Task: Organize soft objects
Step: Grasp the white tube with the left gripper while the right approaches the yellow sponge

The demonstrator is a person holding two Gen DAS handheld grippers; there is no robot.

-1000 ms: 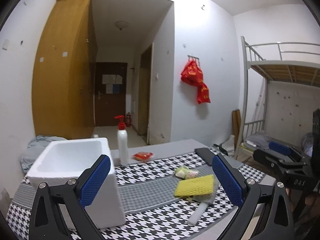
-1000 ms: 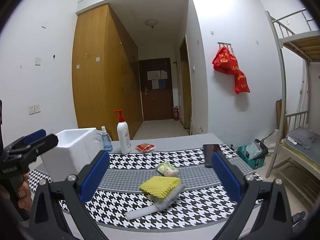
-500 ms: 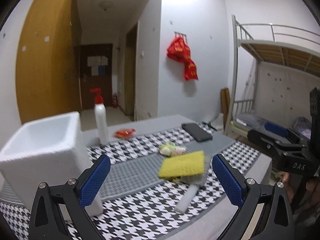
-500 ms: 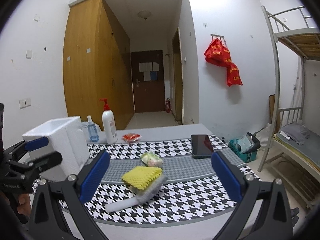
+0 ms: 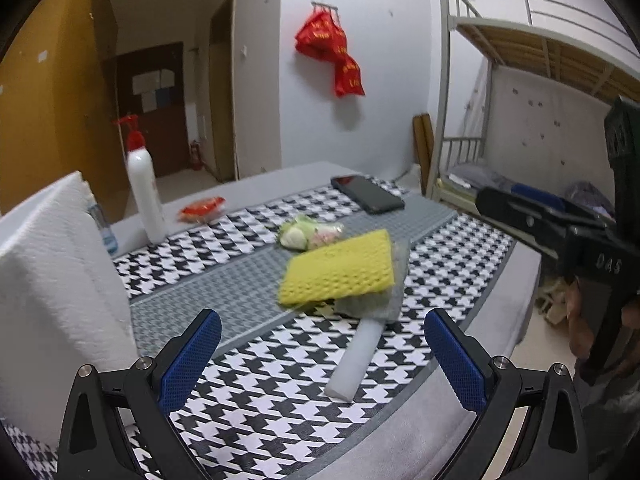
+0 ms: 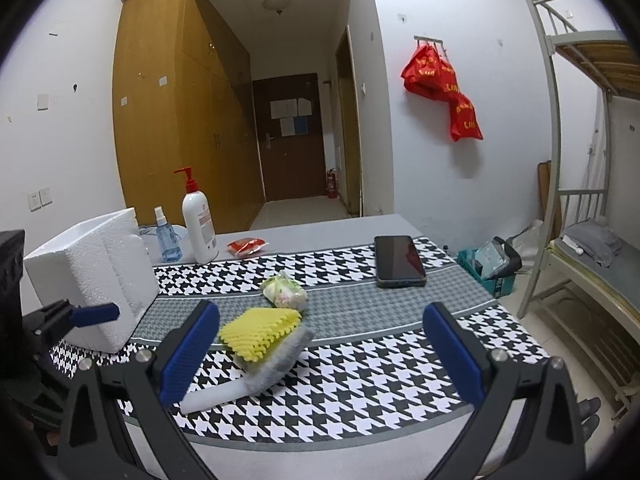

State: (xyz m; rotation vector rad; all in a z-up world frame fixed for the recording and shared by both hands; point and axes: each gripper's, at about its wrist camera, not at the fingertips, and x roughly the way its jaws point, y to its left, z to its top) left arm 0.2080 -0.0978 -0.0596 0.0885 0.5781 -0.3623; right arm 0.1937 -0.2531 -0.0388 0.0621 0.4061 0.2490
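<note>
Approaching yellow sponge (image 5: 338, 270) ahead of left tool (image 5: 322, 354); both tools gaping, empty, right tool (image 6: 320, 342) too. Next: closing on sponge, carrying to foam box (image 6: 94, 266).

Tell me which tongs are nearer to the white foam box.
Left. The left tongs hang open right beside the white foam box, at its front corner. The right tongs, also open, sit further off, facing the yellow sponge.
</note>
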